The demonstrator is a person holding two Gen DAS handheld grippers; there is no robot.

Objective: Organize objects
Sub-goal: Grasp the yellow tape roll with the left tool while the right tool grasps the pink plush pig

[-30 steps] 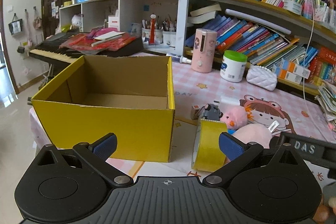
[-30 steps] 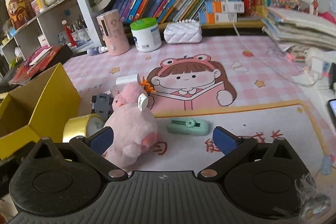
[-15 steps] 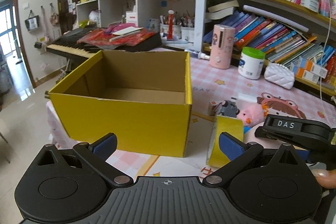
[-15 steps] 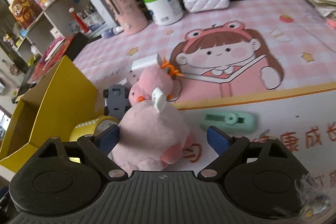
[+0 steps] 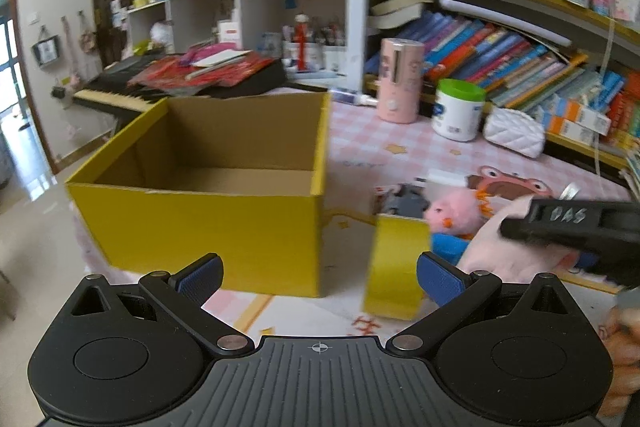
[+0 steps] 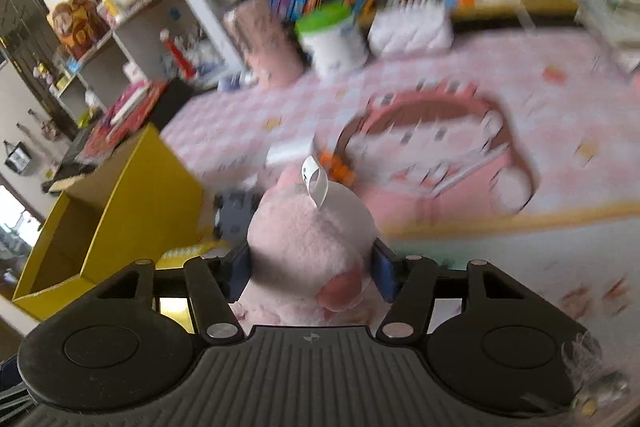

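While closing round the pink plush pig (image 6: 308,239), right gripper (image 6: 310,273) squeezing soft, light fluff, best pinched mid-body; left gripper (image 5: 318,273) spread apart near yellow box (image 5: 208,231).

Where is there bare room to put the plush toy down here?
The yellow box shows bare cardboard floor. The mat between box and tape roll is a narrow free strip. Around the plush toy, between the right gripper's closing jaws, tape and toy car crowd it.
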